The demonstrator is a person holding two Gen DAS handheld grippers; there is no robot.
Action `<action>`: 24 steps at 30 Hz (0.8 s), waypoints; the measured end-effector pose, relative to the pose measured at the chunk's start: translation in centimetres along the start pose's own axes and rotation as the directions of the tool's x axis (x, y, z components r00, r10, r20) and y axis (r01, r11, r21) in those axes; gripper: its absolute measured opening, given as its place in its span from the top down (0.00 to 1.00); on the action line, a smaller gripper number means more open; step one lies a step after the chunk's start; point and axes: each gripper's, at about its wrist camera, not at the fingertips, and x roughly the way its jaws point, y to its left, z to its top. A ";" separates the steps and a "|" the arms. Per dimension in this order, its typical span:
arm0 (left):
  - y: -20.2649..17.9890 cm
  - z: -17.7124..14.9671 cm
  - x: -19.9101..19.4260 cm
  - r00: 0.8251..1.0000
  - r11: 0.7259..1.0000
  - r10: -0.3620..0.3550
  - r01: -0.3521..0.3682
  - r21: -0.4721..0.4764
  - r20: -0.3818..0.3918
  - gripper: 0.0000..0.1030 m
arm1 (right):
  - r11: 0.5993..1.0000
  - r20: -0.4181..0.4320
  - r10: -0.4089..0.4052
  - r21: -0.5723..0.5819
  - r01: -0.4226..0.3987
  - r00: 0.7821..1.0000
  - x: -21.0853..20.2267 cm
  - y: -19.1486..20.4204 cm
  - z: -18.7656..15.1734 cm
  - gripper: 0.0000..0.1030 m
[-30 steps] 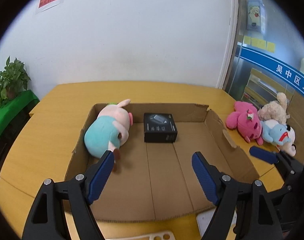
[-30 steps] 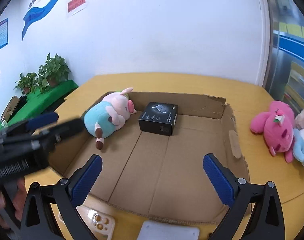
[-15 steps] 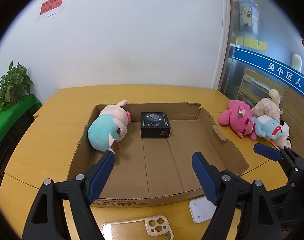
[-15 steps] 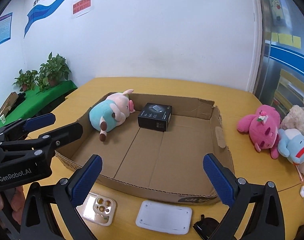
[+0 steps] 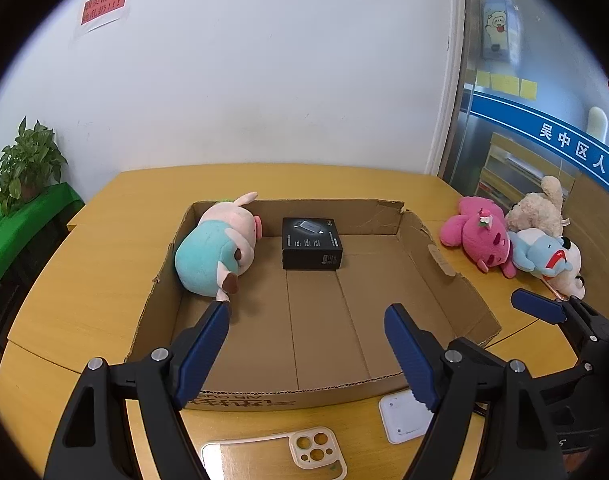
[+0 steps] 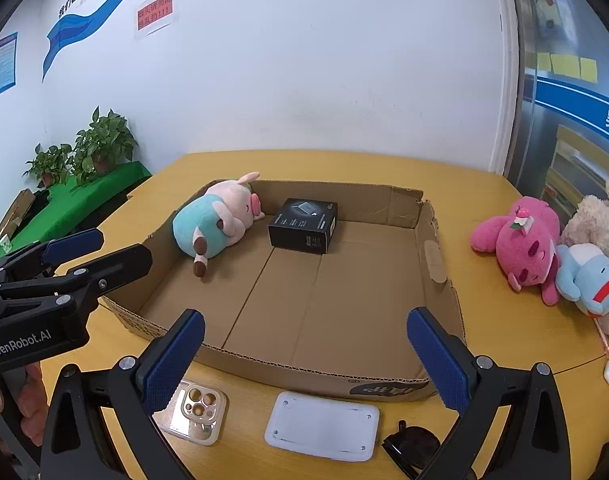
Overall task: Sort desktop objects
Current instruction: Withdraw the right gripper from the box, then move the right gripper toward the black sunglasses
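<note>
On the yellow desk (image 6: pixel 364 168), a shallow cardboard tray (image 6: pixel 440 276) holds a plush pig (image 6: pixel 216 224) at far left beside a black box (image 6: pixel 304 226), while left claw (image 5: pixel 306 352) and right claw (image 6: pixel 304 360) hover open and empty at its near edge.

A shallow open cardboard box (image 6: pixel 436 264) sits mid-frame on the round wooden table (image 6: pixel 344 164). Inside it, upper left, lies a teal-and-pink plush pig (image 6: pixel 216 224), and just right of that a small black carton (image 6: pixel 304 224), both near the back wall. Outside the box, at the right edge of the frame, a pink plush bear (image 6: pixel 520 240), a cream plush dog (image 6: pixel 596 220) and a blue plush elephant (image 6: pixel 588 280) huddle together. Below the box, bottom of frame: a clear phone case (image 6: pixel 196 412) left, a white flat rectangular pad (image 6: pixel 322 426) centre, a dark round object (image 6: pixel 412 442) right.
</note>
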 end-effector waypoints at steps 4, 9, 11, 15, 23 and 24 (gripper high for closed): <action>0.2 -0.2 0.6 1.000 1.000 -0.002 0.002 -0.003 -0.011 0.22 | 1.000 -0.010 0.004 -0.010 -0.004 1.000 0.6 0.5 -0.1 0.01; 0.6 -0.5 1.3 1.000 1.000 -0.005 0.004 -0.016 -0.025 0.22 | 1.000 -0.023 0.007 -0.026 -0.007 1.000 1.3 0.8 -0.2 0.01; 0.8 -0.6 1.6 0.999 1.000 -0.002 0.002 -0.021 -0.032 0.22 | 1.000 -0.028 0.001 -0.030 -0.002 1.000 1.5 0.8 -0.3 0.01; 1.0 -0.8 1.9 0.999 1.000 0.005 -0.006 -0.031 -0.042 0.22 | 1.000 -0.031 0.005 -0.024 -0.006 0.999 1.7 0.8 -0.5 0.01; 1.0 -1.6 2.2 0.998 1.000 -0.004 0.003 -0.016 -0.067 0.22 | 0.998 -0.045 0.058 -0.014 -0.059 0.997 1.8 -0.1 -1.5 0.01; 1.0 -1.8 2.3 0.997 1.000 -0.010 0.009 -0.017 -0.073 0.22 | 0.998 -0.049 0.064 -0.013 -0.065 0.997 1.7 -0.5 -1.7 0.01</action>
